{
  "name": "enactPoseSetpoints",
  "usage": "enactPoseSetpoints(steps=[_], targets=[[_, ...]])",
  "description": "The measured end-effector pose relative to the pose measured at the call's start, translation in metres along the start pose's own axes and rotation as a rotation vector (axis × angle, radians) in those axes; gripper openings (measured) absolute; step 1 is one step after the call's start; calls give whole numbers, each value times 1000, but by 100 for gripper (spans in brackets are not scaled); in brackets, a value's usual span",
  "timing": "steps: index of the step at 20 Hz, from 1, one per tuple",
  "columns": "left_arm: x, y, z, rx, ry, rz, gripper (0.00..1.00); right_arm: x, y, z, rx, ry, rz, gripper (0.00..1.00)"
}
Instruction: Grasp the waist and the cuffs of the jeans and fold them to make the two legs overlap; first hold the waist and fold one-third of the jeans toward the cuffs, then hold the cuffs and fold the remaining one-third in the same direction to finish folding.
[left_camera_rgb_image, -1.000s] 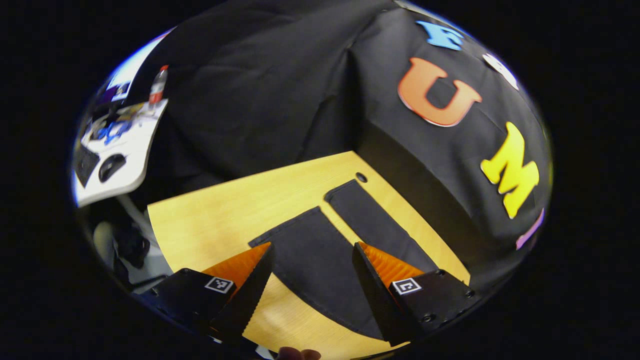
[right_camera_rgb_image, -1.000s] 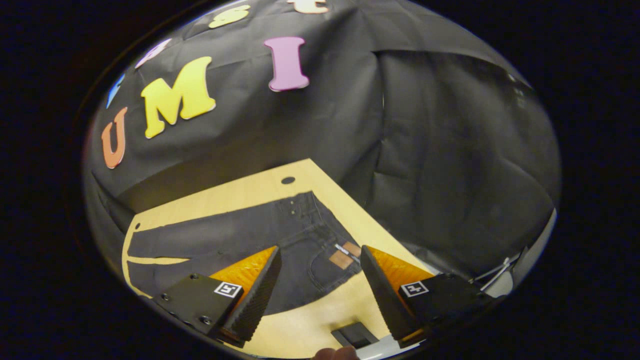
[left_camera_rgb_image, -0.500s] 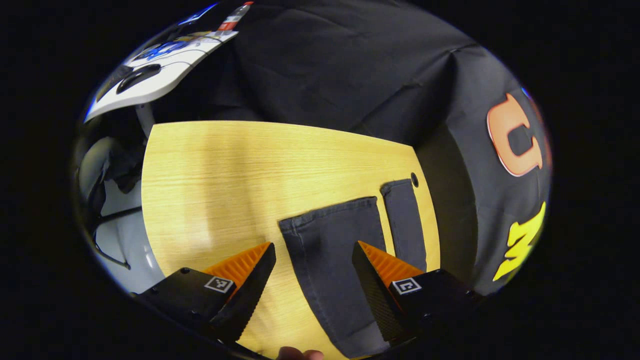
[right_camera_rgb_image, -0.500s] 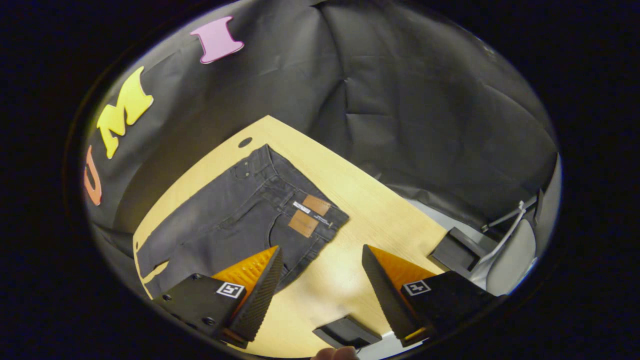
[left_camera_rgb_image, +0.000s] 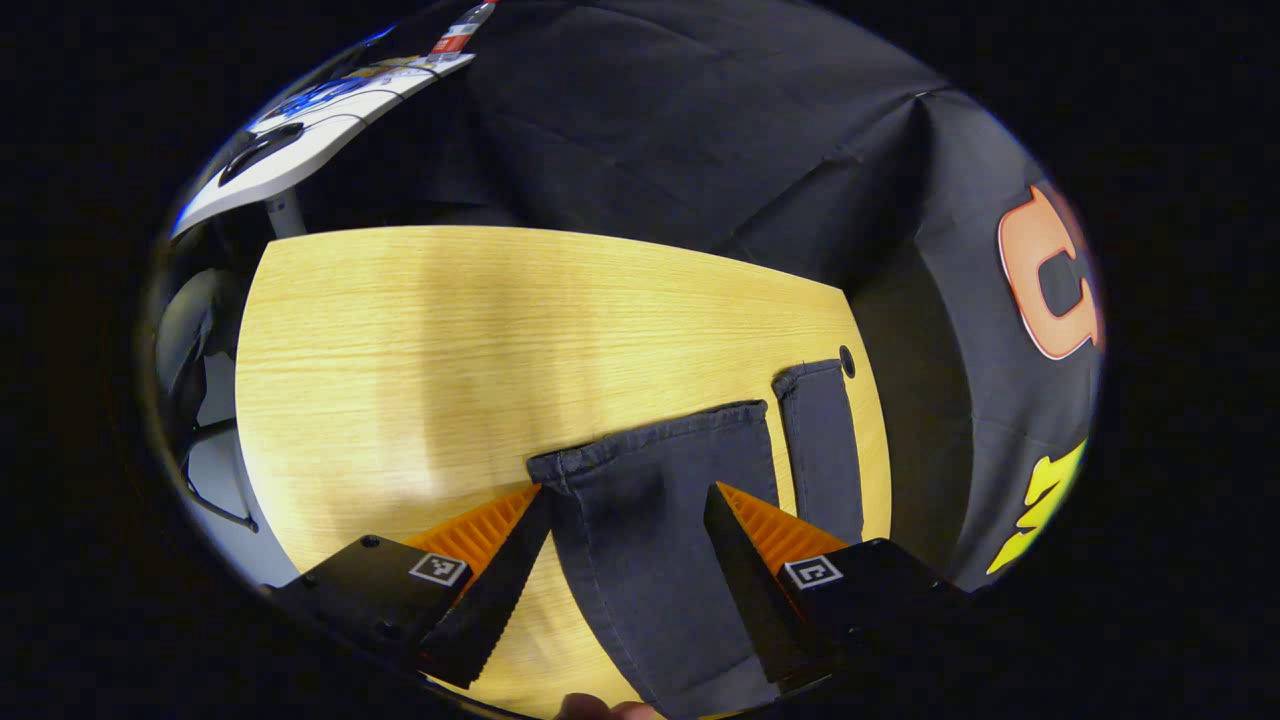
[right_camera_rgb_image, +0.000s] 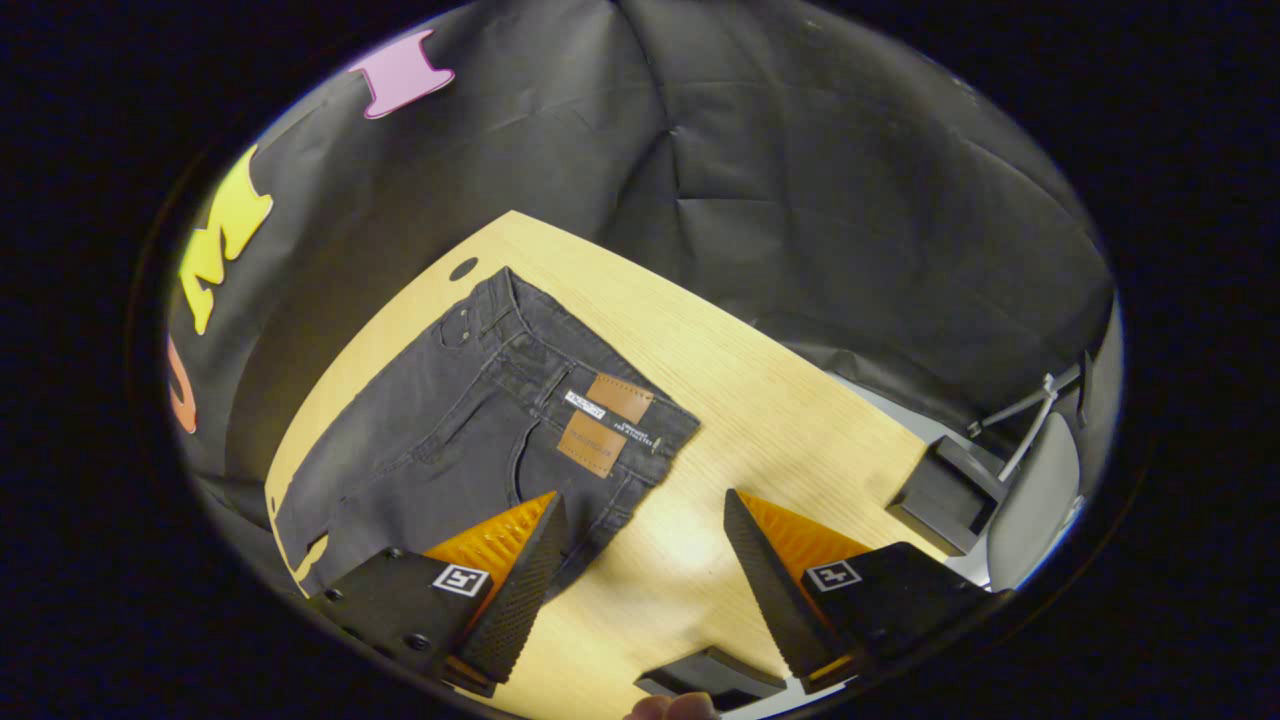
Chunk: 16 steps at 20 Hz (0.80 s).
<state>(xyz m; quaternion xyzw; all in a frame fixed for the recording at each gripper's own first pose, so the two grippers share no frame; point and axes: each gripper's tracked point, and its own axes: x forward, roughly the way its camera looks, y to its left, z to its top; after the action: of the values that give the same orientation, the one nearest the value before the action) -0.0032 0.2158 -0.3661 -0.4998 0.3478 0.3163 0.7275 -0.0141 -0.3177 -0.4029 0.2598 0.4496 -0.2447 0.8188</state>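
Note:
Dark grey jeans lie flat on the wooden table (left_camera_rgb_image: 450, 330). In the left gripper view the near leg (left_camera_rgb_image: 660, 520) ends in a cuff just ahead of my left gripper (left_camera_rgb_image: 625, 535), which hovers open over that leg; the far leg's cuff (left_camera_rgb_image: 815, 385) lies beside it, with a strip of table between. In the right gripper view the waist (right_camera_rgb_image: 590, 400), with two brown patches, lies ahead and left of my right gripper (right_camera_rgb_image: 640, 545). It hangs open above the bare table by the waist's near corner, holding nothing.
The table (right_camera_rgb_image: 790, 420) has a small round hole (left_camera_rgb_image: 848, 361) near its far edge. A white desk (left_camera_rgb_image: 300, 130) with a mouse and a bottle stands beyond the table. Dark boxes (right_camera_rgb_image: 940, 495) sit off the table's right end. Black cloth walls close in behind.
Both views have swung round over the table. The left gripper has come closer to the near leg's cuff. The right gripper has drawn towards the waist's corner. Both jaws stay wide.

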Motion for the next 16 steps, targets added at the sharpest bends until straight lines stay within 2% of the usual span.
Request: enactPoseSetpoints(steps=[5, 6, 8, 9, 11, 12, 13, 14, 15, 16], targets=[[6, -9, -3, 28, 15, -7, 100, 19, 12, 10, -9, -16, -38, 100], [7, -8, -4, 29, 18, 3, 98, 23, 17, 11, 4, -18, -36, 100], [12, -16, -10, 18, 49, -23, 100, 26, 25, 12, 15, -17, -66, 100], [15, -20, -13, 19, 59, -22, 87, 28, 27, 13, 8, -23, -97, 99], [21, -20, -16, 36, 68, -5, 78, 33, 27, 10, -56, -21, -174, 99], [24, -21, -16, 38, 71, -3, 68, 34, 27, 6, -113, -14, -212, 99], [22, -20, -16, 38, 77, -2, 65, 36, 32, 10, -139, -31, -208, 99], [23, -19, -15, 35, 77, 4, 57, 34, 32, 9, -128, -37, -209, 100], [24, -12, -15, 25, 73, 30, 61, 35, 32, 8, -101, -38, -207, 89], [26, -9, -14, 18, 74, 39, 27, 34, 32, 8, -107, -36, -204, 87]])
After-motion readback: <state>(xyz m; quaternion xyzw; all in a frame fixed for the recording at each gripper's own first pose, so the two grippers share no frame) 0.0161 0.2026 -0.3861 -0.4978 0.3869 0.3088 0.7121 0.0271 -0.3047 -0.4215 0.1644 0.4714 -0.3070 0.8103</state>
